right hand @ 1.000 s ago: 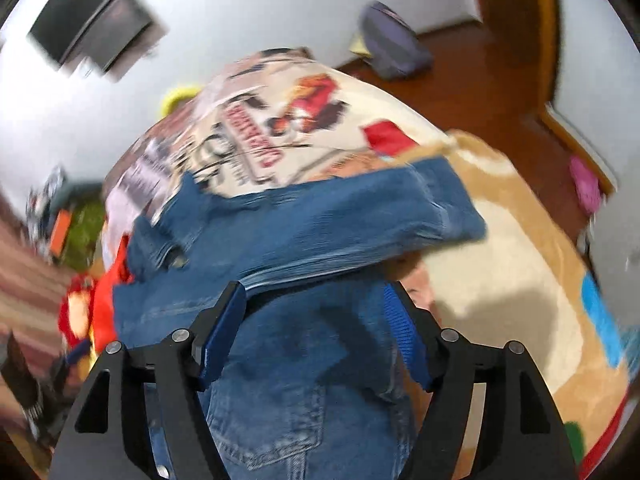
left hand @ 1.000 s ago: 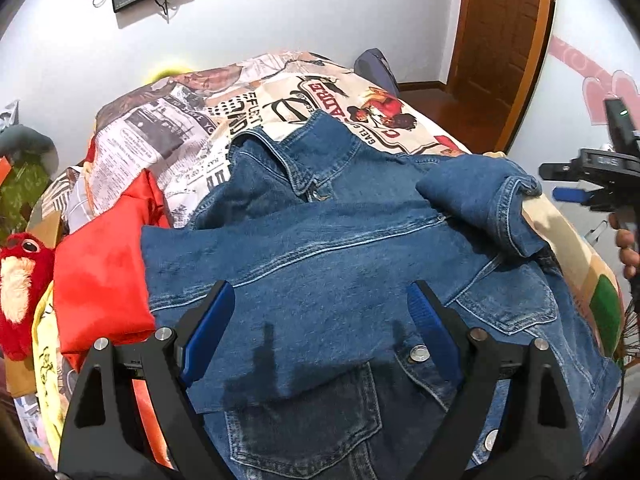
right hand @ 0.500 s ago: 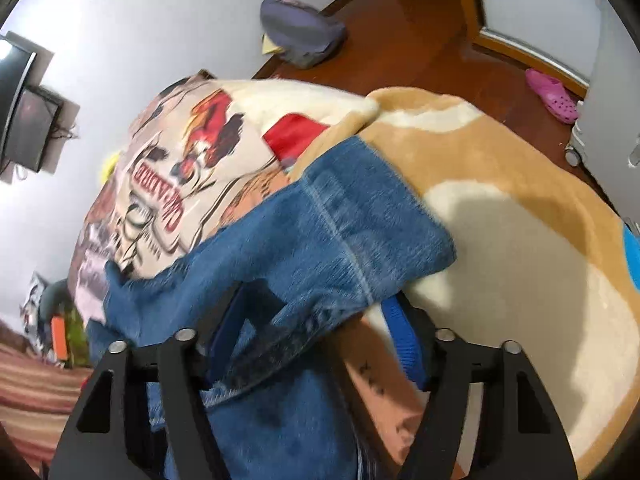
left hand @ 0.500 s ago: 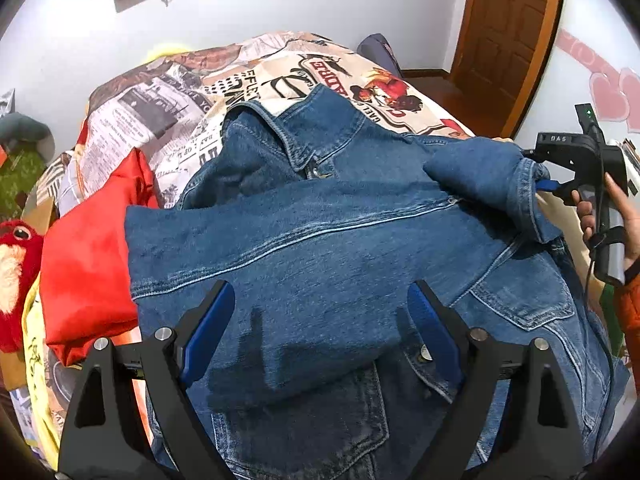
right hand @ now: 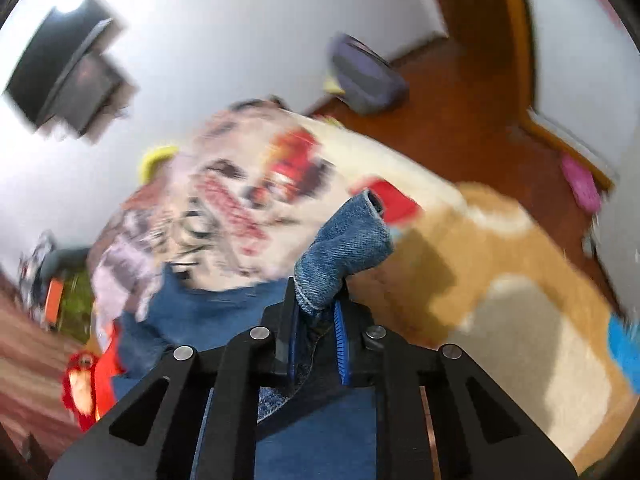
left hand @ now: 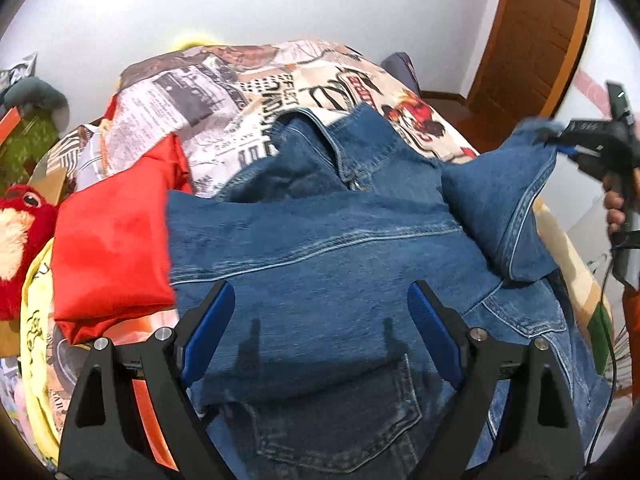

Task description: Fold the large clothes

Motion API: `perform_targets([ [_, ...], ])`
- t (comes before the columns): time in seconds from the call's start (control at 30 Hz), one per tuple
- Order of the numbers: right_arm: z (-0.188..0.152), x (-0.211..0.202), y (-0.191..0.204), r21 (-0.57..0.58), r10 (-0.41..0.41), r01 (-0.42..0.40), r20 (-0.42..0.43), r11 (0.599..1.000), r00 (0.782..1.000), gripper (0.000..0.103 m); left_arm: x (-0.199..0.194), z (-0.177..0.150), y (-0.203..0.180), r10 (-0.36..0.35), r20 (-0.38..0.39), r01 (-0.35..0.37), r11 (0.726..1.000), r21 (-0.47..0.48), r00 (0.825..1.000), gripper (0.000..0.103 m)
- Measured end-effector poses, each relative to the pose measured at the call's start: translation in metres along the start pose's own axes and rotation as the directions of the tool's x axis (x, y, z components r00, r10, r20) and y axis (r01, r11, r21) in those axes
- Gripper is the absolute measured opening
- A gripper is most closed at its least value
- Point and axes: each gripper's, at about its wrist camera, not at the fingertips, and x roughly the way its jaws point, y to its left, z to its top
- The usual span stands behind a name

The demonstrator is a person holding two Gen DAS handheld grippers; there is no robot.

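Observation:
A blue denim jacket [left hand: 320, 248] lies spread on the bed, collar toward the far wall, one sleeve folded across its front. My left gripper [left hand: 320, 328] is open and empty, hovering over the jacket's lower front. My right gripper [right hand: 318, 320] is shut on the cuff of the right sleeve [right hand: 344, 252] and holds it lifted above the bed. In the left wrist view the right gripper [left hand: 560, 146] shows at the right edge, with the sleeve [left hand: 500, 200] hanging from it.
A red garment [left hand: 108, 240] lies left of the jacket on the printed bedspread [left hand: 224, 96]. A red plush toy [left hand: 20, 236] sits at the left edge. A tan and cream blanket [right hand: 500, 280] covers the bed's right side. A wooden door [left hand: 532, 32] stands at right.
My right gripper has closed on the sleeve cuff and lifted it off the jacket. My left gripper stayed open, shifting slightly over the jacket's front.

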Motion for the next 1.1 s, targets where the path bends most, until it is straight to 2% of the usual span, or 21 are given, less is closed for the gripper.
perform_targets([
  [0.1, 0.0, -0.024, 0.047, -0.108, 0.073, -0.069, 0.033, 0.992, 0.997, 0.013, -0.013, 0.0, 0.013, 0.008, 0.031, -0.007, 1.0, -0.027, 0.999, 0.088],
  [0.23, -0.011, -0.045, 0.11, -0.223, 0.174, -0.159, 0.049, 0.962, 0.983, 0.013, -0.032, 0.0, 0.03, 0.001, 0.059, 0.003, 0.998, -0.066, 0.998, 0.088],
  [0.37, -0.035, -0.046, 0.166, -0.298, 0.279, -0.272, -0.019, 0.915, 0.96, 0.013, -0.049, -0.002, 0.051, -0.007, 0.078, 0.015, 0.994, -0.107, 0.997, 0.088],
  [0.5, -0.073, -0.019, 0.208, -0.339, 0.309, -0.339, -0.142, 0.877, 0.94, 0.012, -0.066, -0.009, 0.072, 0.02, 0.099, -0.006, 0.991, -0.135, 0.995, 0.088],
  [0.63, -0.114, 0.019, 0.232, -0.381, 0.259, -0.356, -0.283, 0.853, 0.923, 0.012, -0.079, -0.024, 0.099, 0.041, 0.102, -0.021, 0.982, -0.19, 0.994, 0.088],
  [0.7, -0.142, 0.041, 0.24, -0.418, 0.2, -0.347, -0.354, 0.84, 0.913, 0.012, -0.081, -0.033, 0.111, 0.05, 0.094, -0.029, 0.976, -0.216, 0.994, 0.088],
  [0.87, -0.188, 0.079, 0.241, -0.441, 0.091, -0.333, -0.486, 0.833, 0.869, 0.012, -0.08, -0.054, 0.137, 0.073, 0.047, -0.056, 0.958, -0.281, 0.996, 0.088],
  [1.0, -0.21, 0.085, 0.237, -0.458, 0.042, -0.333, -0.537, 0.824, 0.843, 0.015, -0.074, -0.069, 0.146, 0.074, 0.013, -0.066, 0.946, -0.318, 0.997, 0.088],
  [1.1, -0.215, 0.083, 0.239, -0.493, 0.006, -0.318, -0.536, 0.81, 0.844, 0.016, -0.069, -0.076, 0.148, 0.071, -0.006, -0.069, 0.94, -0.334, 0.997, 0.088],
])
